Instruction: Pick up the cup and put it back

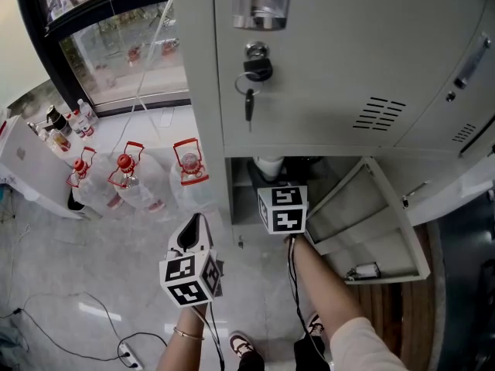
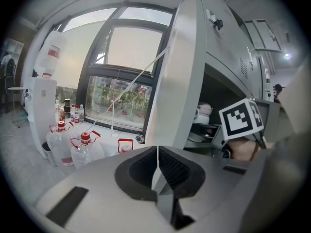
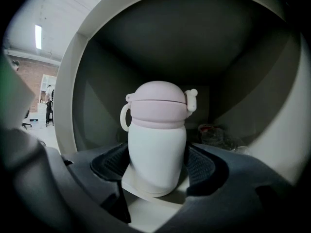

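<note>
A white cup (image 3: 157, 152) with a pink lid and a side loop stands between the fingers of my right gripper (image 3: 158, 165), whose pads press its body on both sides. It sits in the mouth of the open lower locker compartment (image 3: 77, 81), slightly tilted. In the head view the right gripper (image 1: 272, 179) reaches into that compartment, with the cup's top (image 1: 269, 165) just ahead of the marker cube. My left gripper (image 1: 196, 224) hangs outside, left of the locker, shut on nothing. The left gripper view shows its jaws (image 2: 156, 165) closed together and the cup (image 2: 204, 110) far off.
The locker's door (image 1: 375, 222) swings open to the right. A key (image 1: 249, 103) hangs in the lock above. Three large water bottles with red caps (image 1: 128, 180) stand on the floor to the left, beside a white stand with small bottles (image 1: 66, 126). Cables (image 1: 77, 338) trail across the floor.
</note>
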The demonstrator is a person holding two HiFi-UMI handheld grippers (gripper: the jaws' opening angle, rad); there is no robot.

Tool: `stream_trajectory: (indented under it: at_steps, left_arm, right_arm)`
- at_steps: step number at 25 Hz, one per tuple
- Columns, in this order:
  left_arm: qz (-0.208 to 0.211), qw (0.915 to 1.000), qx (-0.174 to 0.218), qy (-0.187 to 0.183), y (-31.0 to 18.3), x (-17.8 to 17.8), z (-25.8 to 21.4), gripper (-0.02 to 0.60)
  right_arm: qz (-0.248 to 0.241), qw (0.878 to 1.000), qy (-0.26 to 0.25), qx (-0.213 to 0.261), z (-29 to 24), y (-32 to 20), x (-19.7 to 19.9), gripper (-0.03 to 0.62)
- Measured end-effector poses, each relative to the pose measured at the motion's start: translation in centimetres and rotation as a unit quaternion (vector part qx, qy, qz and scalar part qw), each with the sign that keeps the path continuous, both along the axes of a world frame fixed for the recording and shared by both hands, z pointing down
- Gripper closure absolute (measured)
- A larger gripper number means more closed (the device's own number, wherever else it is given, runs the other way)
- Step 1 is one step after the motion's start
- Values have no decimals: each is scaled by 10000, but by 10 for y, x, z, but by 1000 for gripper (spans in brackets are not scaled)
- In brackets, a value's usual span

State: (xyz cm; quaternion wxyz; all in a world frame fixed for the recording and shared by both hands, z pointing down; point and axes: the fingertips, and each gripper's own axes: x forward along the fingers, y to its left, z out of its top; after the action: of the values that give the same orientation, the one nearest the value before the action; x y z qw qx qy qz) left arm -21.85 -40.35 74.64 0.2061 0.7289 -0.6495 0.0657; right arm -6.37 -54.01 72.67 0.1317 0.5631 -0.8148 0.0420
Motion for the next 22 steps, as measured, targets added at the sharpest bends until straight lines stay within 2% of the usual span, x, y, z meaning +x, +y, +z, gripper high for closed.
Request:
stream_trajectory:
  at_steps: [14, 22]
  left_arm:
    - [-28, 10000, 78, 11, 9, -7, -25, 568]
    - [-23, 9998, 88, -150, 29, -24, -54, 568]
  right_arm:
    - [-58, 9998, 130, -150, -12, 26, 8, 266]
    - [296, 9982, -317, -408, -21, 84, 30, 326]
